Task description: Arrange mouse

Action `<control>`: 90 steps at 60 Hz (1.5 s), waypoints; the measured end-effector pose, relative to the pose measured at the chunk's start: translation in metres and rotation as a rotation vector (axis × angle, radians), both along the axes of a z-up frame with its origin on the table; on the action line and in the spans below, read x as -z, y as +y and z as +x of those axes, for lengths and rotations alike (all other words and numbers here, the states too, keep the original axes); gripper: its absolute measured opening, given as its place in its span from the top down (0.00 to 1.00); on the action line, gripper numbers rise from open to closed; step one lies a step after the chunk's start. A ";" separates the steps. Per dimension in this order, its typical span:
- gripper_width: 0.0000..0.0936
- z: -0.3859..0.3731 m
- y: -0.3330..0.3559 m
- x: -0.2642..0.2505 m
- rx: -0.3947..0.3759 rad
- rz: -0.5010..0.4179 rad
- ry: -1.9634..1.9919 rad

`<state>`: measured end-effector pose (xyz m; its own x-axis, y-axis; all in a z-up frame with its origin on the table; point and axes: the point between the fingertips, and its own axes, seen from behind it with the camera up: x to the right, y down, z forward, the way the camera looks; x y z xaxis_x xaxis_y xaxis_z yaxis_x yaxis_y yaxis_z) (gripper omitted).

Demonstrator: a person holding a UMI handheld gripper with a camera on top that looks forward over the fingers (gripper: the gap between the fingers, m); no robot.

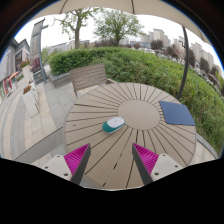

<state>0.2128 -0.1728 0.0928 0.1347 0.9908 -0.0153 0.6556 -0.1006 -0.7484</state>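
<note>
in the gripper view, the gripper point(111, 160) is being held above a round wooden table point(150, 140) made of slats, with its two fingers spread wide and nothing being carried between them. the pink pads point(77, 155) are being shown on the inner faces of both fingers, with bare table slats lying in the gap. the mouse point(114, 124), white with a teal edge, is being seen ahead of the fingers and slightly toward the left one, resting on the table on its own and well apart from both tips. a dark blue mouse pad point(177, 113) is lying beyond the right finger, near the far right rim of the table, apart from the mouse. a wooden bench point(88, 76) is standing beyond the table, backed by a green hedge point(150, 68), with trees and buildings further off.

judging from this, the approach is not yet being finished. the mouse is likely smooth and rounded, so it could be squeezed out sideways if the fingers are being closed off-centre or too high. since it is sitting left of the midline, one finger could be nudging it first and pushing it across the slats. a fingertip could also be catching in a gap between slats.
</note>
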 end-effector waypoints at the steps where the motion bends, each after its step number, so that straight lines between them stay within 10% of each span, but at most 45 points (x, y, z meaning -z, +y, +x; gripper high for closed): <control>1: 0.09 -0.004 -0.002 0.002 0.003 0.002 0.004; 68: 0.08 -0.204 0.016 0.106 0.084 0.009 0.053; 90: 0.24 -0.215 0.012 0.106 0.038 0.010 0.073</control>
